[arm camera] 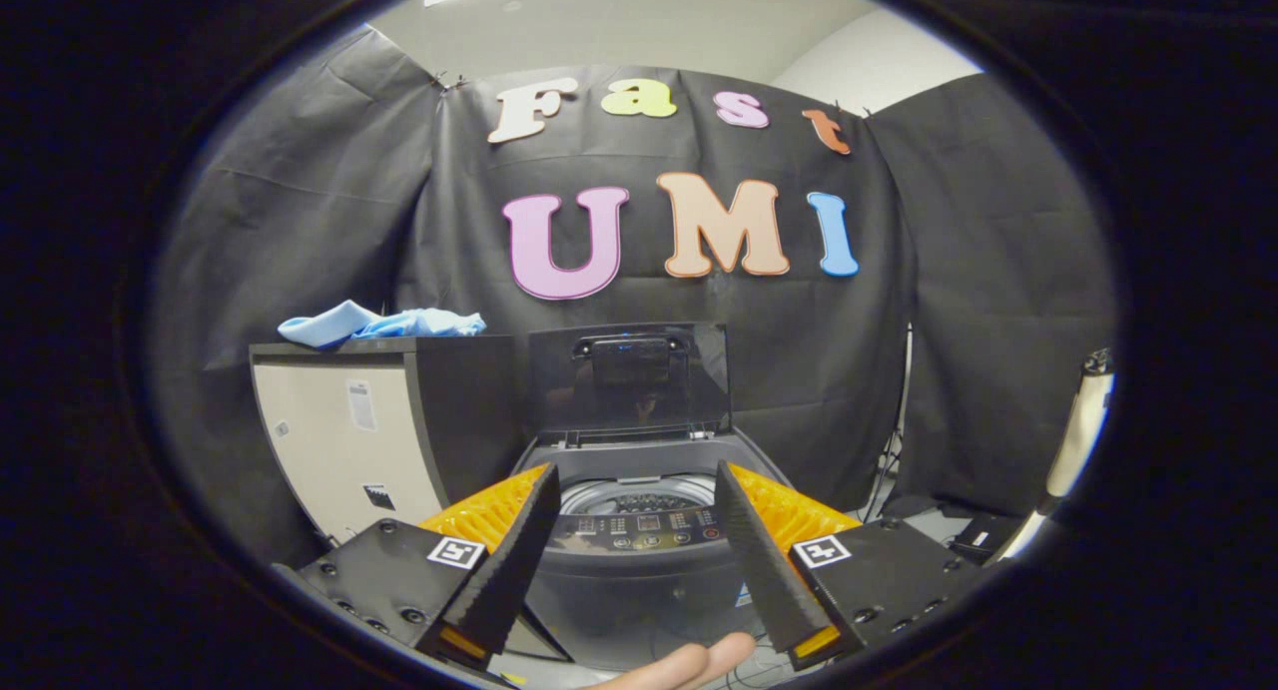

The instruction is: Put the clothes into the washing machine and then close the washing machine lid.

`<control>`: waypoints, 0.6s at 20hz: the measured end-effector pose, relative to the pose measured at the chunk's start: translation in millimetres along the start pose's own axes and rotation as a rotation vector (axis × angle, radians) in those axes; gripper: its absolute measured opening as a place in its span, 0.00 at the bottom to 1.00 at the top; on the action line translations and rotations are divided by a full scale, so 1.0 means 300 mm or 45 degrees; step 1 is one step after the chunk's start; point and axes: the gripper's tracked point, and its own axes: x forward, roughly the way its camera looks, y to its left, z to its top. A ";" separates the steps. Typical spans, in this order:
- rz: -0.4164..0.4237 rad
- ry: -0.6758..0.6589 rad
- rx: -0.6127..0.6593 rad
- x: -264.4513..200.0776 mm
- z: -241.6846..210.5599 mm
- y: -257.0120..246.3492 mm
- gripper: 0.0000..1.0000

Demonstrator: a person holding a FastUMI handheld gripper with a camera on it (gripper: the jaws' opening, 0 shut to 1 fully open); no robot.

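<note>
**Clothes on cabinet, washer open, nothing loaded**

The clothes (pixel 379 325), a loose light-blue heap, lay on top of the cabinet (pixel 339 440) that stood just left of the washing machine (pixel 639 540). They sat well beyond the fingertips, up and to the left of them, touching nothing but the cabinet top. The washer lid (pixel 627 380) stood raised and upright at the back of the machine, so the drum opening (pixel 639 494) was exposed; I could make out only a bare sliver of its inside, and no fabric in that part.

My reading of progress: neither step was done. The clothes had yet to be picked up and dropped in, and the lid had yet to be lowered. I judged the pick to be the step in hand.

The gripper (pixel 634 490) had its fingers spread wide apart, framing the washer's control panel (pixel 647 527) between them. They held nothing and touched nothing. A person's fingertips (pixel 689 662) showed just below, between the finger bases. Black cloth hung behind everything as the booth wall (pixel 958 301).
</note>
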 end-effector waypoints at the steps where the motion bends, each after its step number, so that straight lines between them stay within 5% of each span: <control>1: -0.001 -0.003 0.005 0.005 0.002 0.007 0.96; 12: -0.014 -0.009 0.011 0.124 0.180 0.241 0.97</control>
